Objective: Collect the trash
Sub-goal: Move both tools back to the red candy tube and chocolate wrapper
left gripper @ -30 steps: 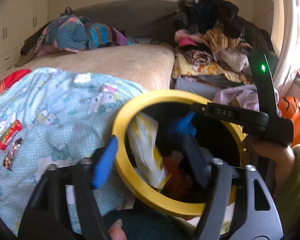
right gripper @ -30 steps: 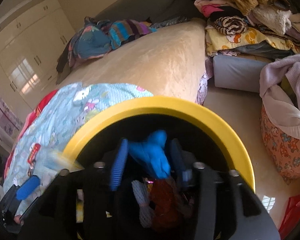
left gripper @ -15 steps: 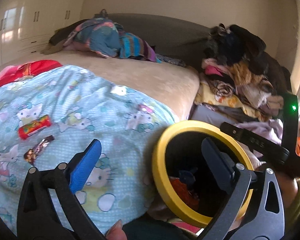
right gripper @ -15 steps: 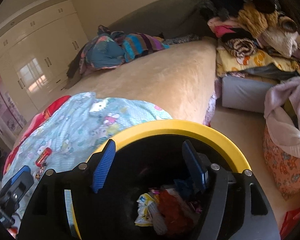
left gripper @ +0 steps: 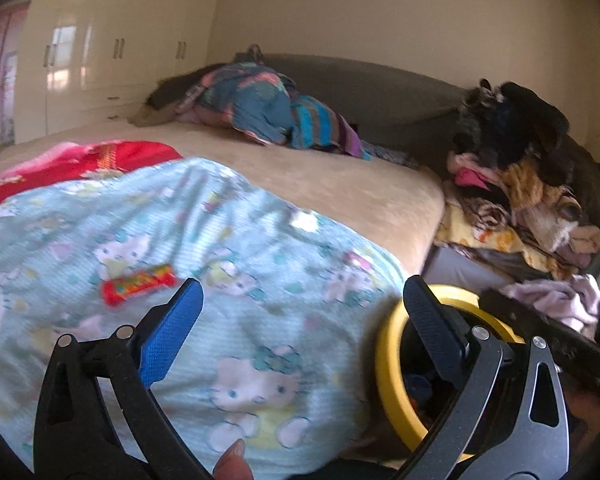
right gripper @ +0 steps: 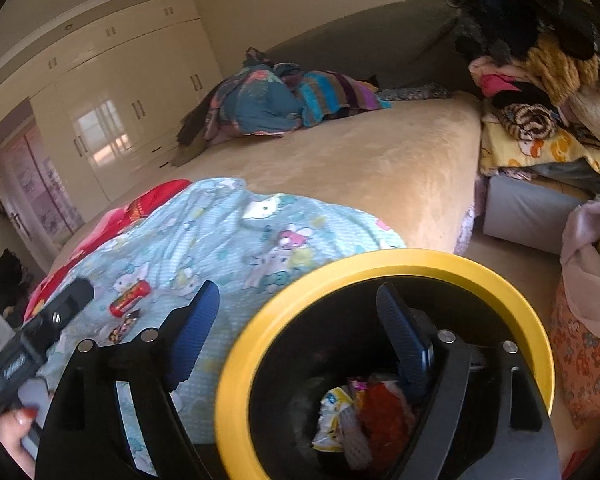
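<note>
A black bin with a yellow rim (right gripper: 380, 260) stands against the bed's near edge, with crumpled wrappers (right gripper: 360, 412) at its bottom. In the left wrist view the bin (left gripper: 388, 360) is at lower right. My left gripper (left gripper: 300, 292) is wide open and empty above a pale-blue cartoon blanket (left gripper: 240, 248). A red wrapper (left gripper: 138, 283) lies on the blanket just beyond the left finger. My right gripper (right gripper: 296, 294) hovers over the bin's rim, its jaws opening with nothing between them. The red wrapper (right gripper: 130, 300) and a dark wrapper (right gripper: 122, 326) lie to its left.
The beige bed (left gripper: 320, 184) carries a bundle of colourful cloth (left gripper: 260, 108) and a red cloth (left gripper: 100, 156). A tall heap of clothes (left gripper: 520, 184) rises on the right. A floral bag (right gripper: 580, 360) stands on the floor beside the bin. Cream wardrobes (left gripper: 100, 60) line the far wall.
Both grippers rose away from the bin's mouth and widened. The blue scrap between the right jaws is gone from them. The left view swung left onto the blanket.
</note>
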Action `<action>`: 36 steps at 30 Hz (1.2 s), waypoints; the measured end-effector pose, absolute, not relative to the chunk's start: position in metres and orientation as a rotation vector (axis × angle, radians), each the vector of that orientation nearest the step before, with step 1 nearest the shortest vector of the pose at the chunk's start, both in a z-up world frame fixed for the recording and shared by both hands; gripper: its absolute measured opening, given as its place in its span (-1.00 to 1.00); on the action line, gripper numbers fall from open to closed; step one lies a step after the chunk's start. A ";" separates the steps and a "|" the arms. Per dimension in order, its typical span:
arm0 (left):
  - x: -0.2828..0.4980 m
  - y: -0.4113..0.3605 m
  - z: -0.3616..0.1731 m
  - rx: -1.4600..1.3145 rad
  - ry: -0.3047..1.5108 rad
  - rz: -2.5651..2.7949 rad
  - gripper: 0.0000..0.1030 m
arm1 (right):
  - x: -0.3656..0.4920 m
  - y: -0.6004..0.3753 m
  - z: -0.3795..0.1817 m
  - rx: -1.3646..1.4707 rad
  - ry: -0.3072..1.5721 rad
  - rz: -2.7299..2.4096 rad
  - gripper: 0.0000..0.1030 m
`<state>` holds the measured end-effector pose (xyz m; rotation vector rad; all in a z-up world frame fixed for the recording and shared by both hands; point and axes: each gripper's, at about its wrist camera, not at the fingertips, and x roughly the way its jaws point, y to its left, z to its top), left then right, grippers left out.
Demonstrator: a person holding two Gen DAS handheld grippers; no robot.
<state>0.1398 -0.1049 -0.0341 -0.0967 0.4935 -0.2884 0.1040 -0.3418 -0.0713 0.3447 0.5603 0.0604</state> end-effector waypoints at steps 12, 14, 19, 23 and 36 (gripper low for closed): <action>0.154 -0.042 -0.005 -0.131 0.366 -0.095 0.79 | 0.116 -0.273 -0.052 0.288 0.538 0.213 0.60; 0.158 -0.030 -0.003 -0.143 0.360 -0.063 0.79 | 0.119 -0.260 -0.052 0.275 0.542 0.234 0.60; 0.168 0.004 -0.005 -0.187 0.365 0.027 0.79 | 0.129 -0.226 -0.054 0.242 0.564 0.299 0.60; 0.178 0.033 -0.014 -0.233 0.402 0.065 0.79 | 0.137 -0.201 -0.056 0.219 0.573 0.342 0.60; 0.202 0.085 -0.066 -0.223 0.584 0.085 0.75 | 0.194 -0.130 -0.103 0.206 0.718 0.423 0.42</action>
